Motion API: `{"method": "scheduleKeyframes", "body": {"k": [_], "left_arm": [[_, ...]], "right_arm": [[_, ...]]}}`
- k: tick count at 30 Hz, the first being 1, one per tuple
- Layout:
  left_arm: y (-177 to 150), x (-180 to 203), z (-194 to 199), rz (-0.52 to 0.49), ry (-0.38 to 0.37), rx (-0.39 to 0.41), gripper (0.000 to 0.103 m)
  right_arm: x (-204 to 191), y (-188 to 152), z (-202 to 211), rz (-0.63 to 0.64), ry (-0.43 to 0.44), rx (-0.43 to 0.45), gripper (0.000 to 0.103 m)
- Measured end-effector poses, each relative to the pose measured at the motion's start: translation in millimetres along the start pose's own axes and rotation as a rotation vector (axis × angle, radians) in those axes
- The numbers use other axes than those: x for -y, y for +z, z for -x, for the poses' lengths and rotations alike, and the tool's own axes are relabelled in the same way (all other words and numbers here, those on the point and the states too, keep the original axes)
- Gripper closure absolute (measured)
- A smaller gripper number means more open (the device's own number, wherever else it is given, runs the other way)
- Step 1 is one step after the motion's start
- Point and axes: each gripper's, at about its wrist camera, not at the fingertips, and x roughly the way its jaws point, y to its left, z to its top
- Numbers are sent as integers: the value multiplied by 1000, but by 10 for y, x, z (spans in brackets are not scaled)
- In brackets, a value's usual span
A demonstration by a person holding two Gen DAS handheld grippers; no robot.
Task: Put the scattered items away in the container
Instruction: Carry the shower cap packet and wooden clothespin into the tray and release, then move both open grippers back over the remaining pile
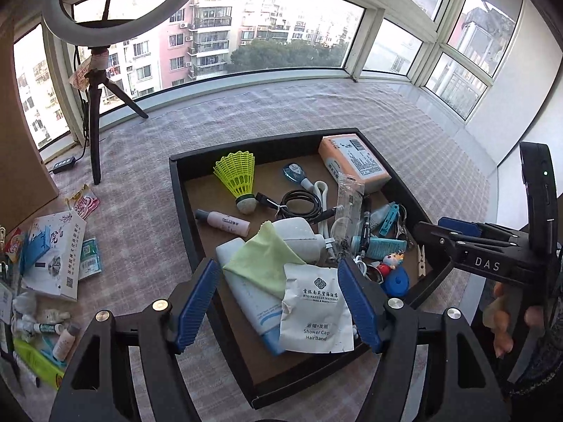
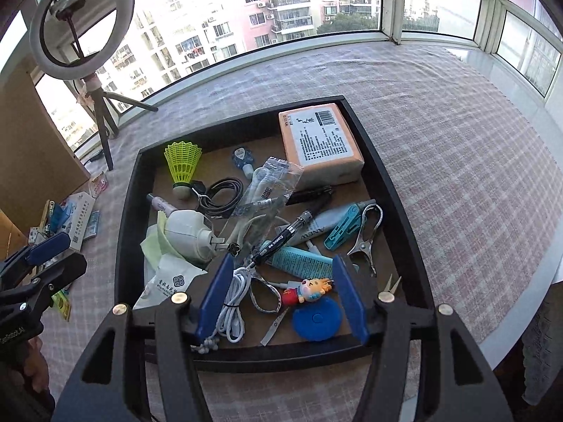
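Both tools stood open and empty above the black tray: left gripper over the shower-cap packet, right gripper over the cartoon figure. Farther off, an orange box lay in the tray's far corner. Loose items remained on the cloth beside the tray.

a shallow black tray with a brown cardboard floor sits on the checked cloth, already crowded. at its far right corner lies an orange packet with a white label, flat. a yellow shuttlecock stands on its cork near the far left, beside a coiled black cable. a white plug rests on a green cloth, which overlaps a white tube and a shower cap sachet. nearer lie a black pen, teal clip, cartoon figure and blue disc. outside, left of the tray, a white box, small bottles and packets still lie scattered.
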Motion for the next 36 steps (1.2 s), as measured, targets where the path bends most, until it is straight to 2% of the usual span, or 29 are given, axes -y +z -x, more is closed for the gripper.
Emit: {"method": "scheduleKeyframes", "body": {"k": [10, 16, 22, 28, 32, 36], "left_arm": [[-115, -446, 242, 66, 61, 31, 34], [-312, -911, 334, 146, 116, 28, 34], [-753, -1630, 461, 291, 204, 7, 34], [-1439, -2461, 677, 478, 315, -42, 35], [-1771, -2905, 832, 587, 367, -54, 37], [-1913, -3169, 921, 658, 364, -53, 40]], "right_arm": [[-610, 44, -121, 97, 74, -16, 45], [-1112, -11, -251, 176, 156, -39, 45], [-1641, -146, -435, 274, 225, -95, 45], [-2174, -320, -580, 406, 274, -128, 45], [-2595, -424, -637, 554, 321, -138, 45], [-3092, -539, -650, 757, 403, -139, 46]]}}
